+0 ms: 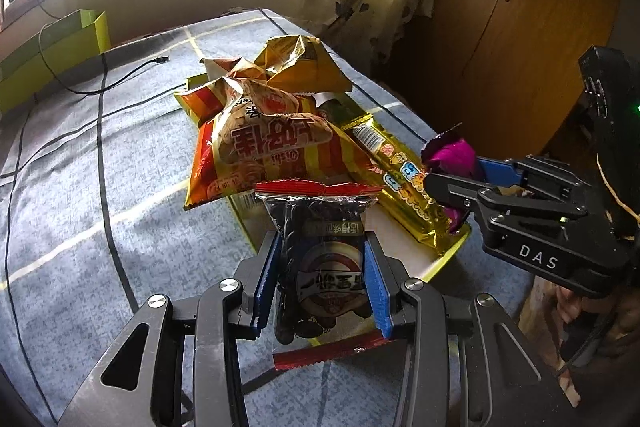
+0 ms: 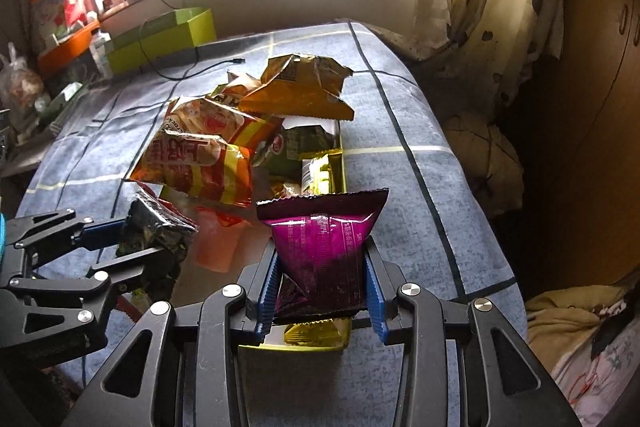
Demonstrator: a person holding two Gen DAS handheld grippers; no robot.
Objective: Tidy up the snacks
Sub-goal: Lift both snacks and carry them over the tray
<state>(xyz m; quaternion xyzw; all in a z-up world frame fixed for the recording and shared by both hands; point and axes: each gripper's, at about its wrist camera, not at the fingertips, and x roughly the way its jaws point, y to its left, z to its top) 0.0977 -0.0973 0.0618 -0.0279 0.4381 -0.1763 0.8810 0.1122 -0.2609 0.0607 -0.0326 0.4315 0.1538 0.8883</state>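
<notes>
My left gripper [image 1: 320, 259] is shut on a clear packet of dark seeds with red sealed ends [image 1: 320, 251], held over the near end of a long yellow-green box [image 1: 448, 259]. That same packet [image 2: 156, 227] and left gripper [image 2: 172, 239] show at the left of the right wrist view. My right gripper [image 2: 322, 271] is shut on a purple foil packet [image 2: 324, 235], above the box's near end [image 2: 296, 345]. In the left wrist view this purple packet [image 1: 452, 155] sits in the right gripper [image 1: 444, 183] at the right. Orange chip bags [image 1: 260, 147] and a gold packet [image 1: 400, 179] fill the box.
The box lies on a bed with a blue-grey checked cover [image 1: 120, 167]. A black cable [image 1: 100, 83] runs across it. Green boxes [image 2: 160, 39] stand by the window wall at far left. A spotted curtain [image 2: 480, 7] and a wooden wardrobe [image 1: 520, 27] are on the right.
</notes>
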